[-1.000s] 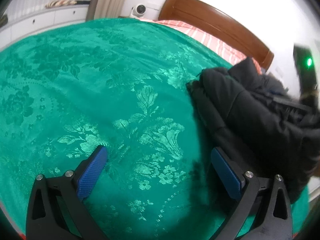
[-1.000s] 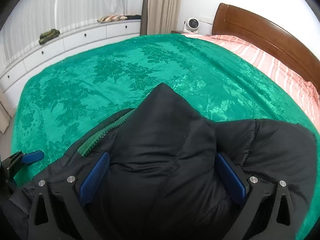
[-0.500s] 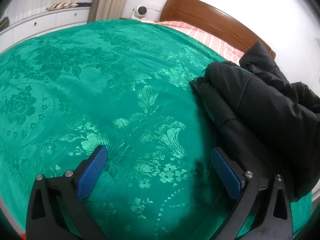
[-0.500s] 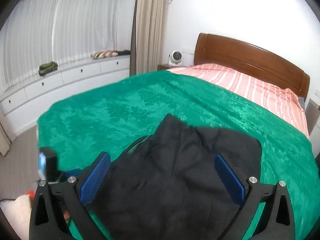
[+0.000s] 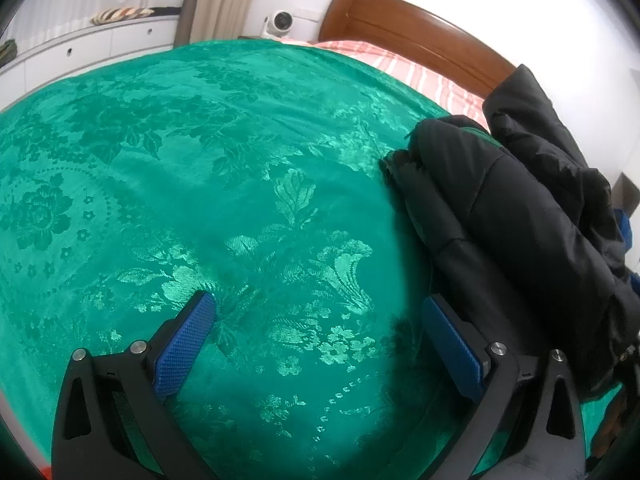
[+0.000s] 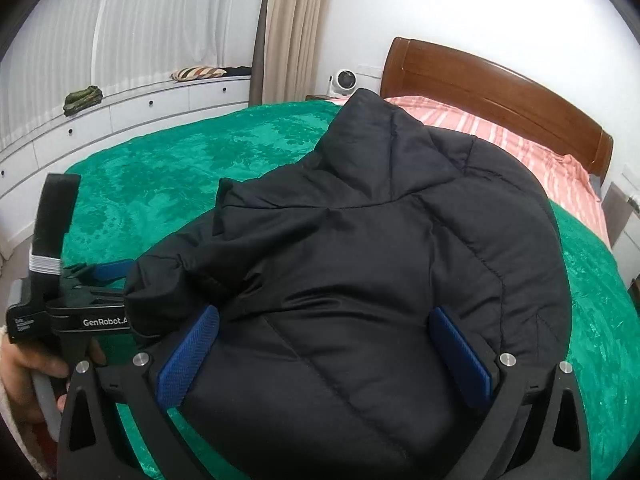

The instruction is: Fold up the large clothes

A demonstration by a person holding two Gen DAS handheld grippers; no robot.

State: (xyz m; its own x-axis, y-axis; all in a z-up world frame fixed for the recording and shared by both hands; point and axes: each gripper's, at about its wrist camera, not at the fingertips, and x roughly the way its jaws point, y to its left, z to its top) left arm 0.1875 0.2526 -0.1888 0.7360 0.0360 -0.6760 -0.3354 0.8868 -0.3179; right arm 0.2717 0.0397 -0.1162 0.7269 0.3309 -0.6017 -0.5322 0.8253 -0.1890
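Observation:
A black puffer jacket [image 6: 360, 240] lies bunched on the green floral bedspread [image 6: 180, 168]. Its bulk fills the space between the wide-apart blue fingers of my right gripper [image 6: 325, 314], which is open; the pads do not press the cloth. In the left wrist view the jacket [image 5: 520, 216] sits heaped at the right, one end standing up. My left gripper [image 5: 316, 304] is open over bare bedspread [image 5: 200, 160], just left of the jacket's edge. From the right wrist view that left gripper [image 6: 100, 276] shows at the jacket's left edge, held by a hand [image 6: 24, 364].
A wooden headboard [image 6: 480, 80] and a pink striped sheet [image 6: 520, 148] lie beyond the jacket. White drawers [image 6: 140, 108] run under the curtained window at the far left. A small white fan [image 6: 344, 80] stands by the bed. Green bedspread stretches left of the jacket.
The right gripper drew back and up from the jacket, then came in close again, with the jacket now bunched higher between its fingers. The left gripper has hardly moved.

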